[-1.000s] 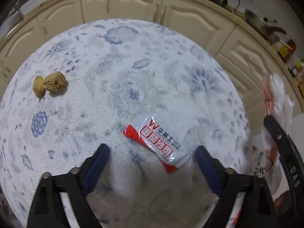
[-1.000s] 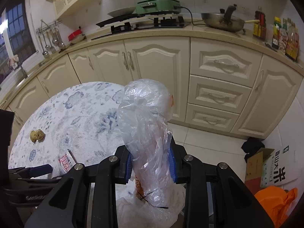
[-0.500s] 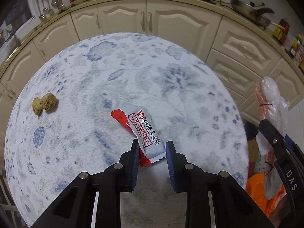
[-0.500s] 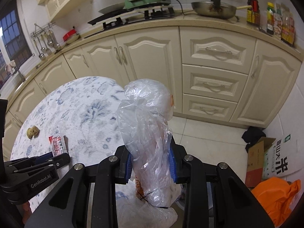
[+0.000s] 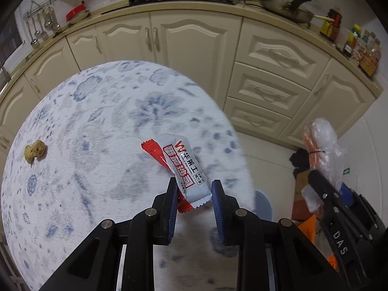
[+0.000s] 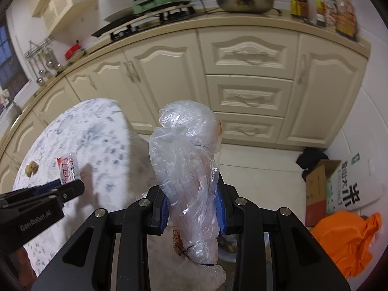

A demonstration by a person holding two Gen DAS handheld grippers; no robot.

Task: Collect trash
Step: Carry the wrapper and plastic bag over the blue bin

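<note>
The left claw [image 5: 192,189] is clamped on the near end of a snack wrapper [image 5: 184,167], its blue pads [image 5: 172,202] pressing the crimped, saw-toothed seal while the rest of the packet sticks out forward and up, apparently lifted clear of the round bench [image 5: 97,133] with its blue-flowered white cloth. The wrapper is a flat red-and-white foil sachet, and I judge it nearly weightless, limp and slick: it will flop and twist about the pinch point, and a hold on the thin seal alone could slip. A grip deeper across the printed body, where the layers are thicker, would likely be surer. It looks empty or close to it, so crushing it is no worry.

The right claw [image 6: 192,208] is closed around the gathered neck of a clear plastic trash bag [image 6: 186,169], which bulges above the pads and hangs below them with orange-tinted contents dimly visible inside. The film is soft and crinkly, easily torn by a snag, and bunched as it is the mouth seems shut, so it would probably need opening before the wrapper can go in.

Farther out on the bench, well apart from the wrapper near the left edge, lies a small brown lumpy scrap [image 5: 35,150], possibly food waste and probably crumbly, so best pinched gently across its middle.

Beyond stand cream kitchen cabinets [image 5: 194,48].
</note>
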